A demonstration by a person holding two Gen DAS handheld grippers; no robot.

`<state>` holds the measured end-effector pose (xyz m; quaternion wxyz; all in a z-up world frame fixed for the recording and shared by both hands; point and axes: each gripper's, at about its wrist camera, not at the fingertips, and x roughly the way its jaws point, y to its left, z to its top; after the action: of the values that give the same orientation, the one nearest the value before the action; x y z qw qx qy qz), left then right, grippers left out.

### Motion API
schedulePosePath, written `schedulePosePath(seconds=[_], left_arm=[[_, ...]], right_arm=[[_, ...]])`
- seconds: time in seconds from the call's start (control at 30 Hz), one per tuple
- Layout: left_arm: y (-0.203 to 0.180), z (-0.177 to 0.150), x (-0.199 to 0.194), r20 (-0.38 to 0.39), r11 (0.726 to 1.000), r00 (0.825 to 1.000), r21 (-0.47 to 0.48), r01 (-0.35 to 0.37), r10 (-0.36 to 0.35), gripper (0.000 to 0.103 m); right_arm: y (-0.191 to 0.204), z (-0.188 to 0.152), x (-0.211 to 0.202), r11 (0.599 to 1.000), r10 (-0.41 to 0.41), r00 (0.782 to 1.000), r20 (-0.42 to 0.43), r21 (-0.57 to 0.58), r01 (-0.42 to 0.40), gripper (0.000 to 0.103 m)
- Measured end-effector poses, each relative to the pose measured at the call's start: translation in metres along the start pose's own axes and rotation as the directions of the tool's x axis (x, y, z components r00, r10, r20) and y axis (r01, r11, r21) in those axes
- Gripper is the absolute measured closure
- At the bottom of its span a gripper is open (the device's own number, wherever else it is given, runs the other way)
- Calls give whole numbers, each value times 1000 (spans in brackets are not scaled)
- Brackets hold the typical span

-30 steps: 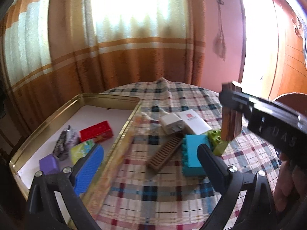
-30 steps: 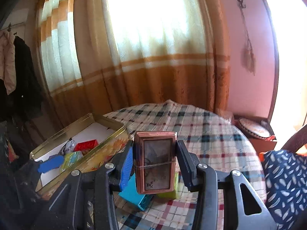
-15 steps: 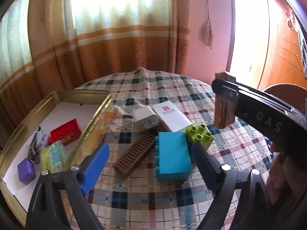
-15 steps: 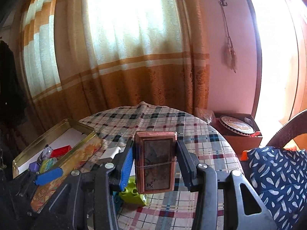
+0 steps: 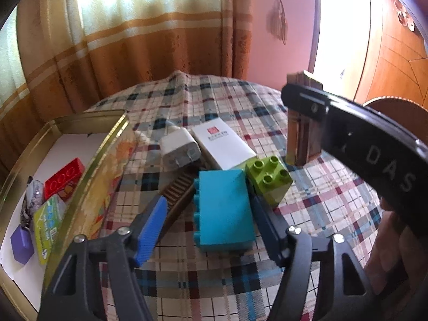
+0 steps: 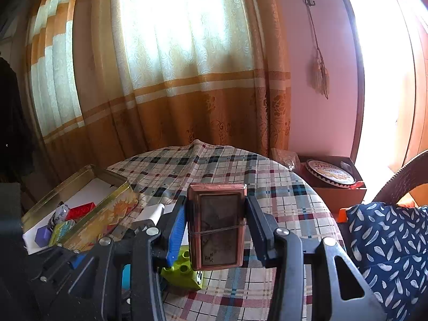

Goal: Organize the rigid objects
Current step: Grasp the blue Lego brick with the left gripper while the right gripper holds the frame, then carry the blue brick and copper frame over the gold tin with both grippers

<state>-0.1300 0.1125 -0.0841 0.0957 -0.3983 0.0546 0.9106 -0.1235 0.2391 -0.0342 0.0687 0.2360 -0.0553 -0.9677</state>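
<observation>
A turquoise building block [image 5: 224,208] lies on the checked tablecloth [image 5: 203,289]. My left gripper [image 5: 208,203] straddles it and its jaws are closing. The blue pad [image 5: 152,230] is still a gap away from the block, over a brown comb [image 5: 176,187], so nothing is gripped. A lime-green block [image 5: 268,180] touches the turquoise block's far right corner. My right gripper [image 6: 216,214] is shut on an upright copper-framed flat box [image 6: 215,227], held above the table. That box [image 5: 302,139] also shows at the right of the left wrist view.
A gold tin [image 5: 107,155] at the left holds a red brick [image 5: 64,178], a purple block [image 5: 22,243], a green packet [image 5: 48,222] and a wrapped item [image 5: 33,195]. A white charger [image 5: 179,149] and a white box [image 5: 222,144] lie behind the blocks. A patterned cushion [image 6: 388,240] is at the right.
My left gripper has moved forward and down over the turquoise block, and its jaws have narrowed around it. The right gripper still holds the copper-framed box and has drifted only slightly.
</observation>
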Motion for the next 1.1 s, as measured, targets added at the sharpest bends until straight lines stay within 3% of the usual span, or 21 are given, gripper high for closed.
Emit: schedulePosePath(seconds=[0.23,0.3,0.5,0.83,1.1], left_arm=[[-1,0,7,-31,1000,999,5,10,-10,42],[-3,0,9,-39,1000,999,19,24,-23,61],[0,0,7,-27,999,999,6,36,-36,61],[2,-3,-14,83,1000,996,8,-16,15,61],[3,-6,-30,169,999,984,-5,-50,50,61]], right_arm=[[0,1,1,1000,0,1000,-9,6,0,56],[1,1,1,1000,-1,1000,-8,-2,1,56],[0,0,2,1000,2,1000,-10,1,-2,56],[1,0,1,1000,7,1000,-5,-3,-7,56],[4,0,0,1000,6,1000,4,-22,-6,56]])
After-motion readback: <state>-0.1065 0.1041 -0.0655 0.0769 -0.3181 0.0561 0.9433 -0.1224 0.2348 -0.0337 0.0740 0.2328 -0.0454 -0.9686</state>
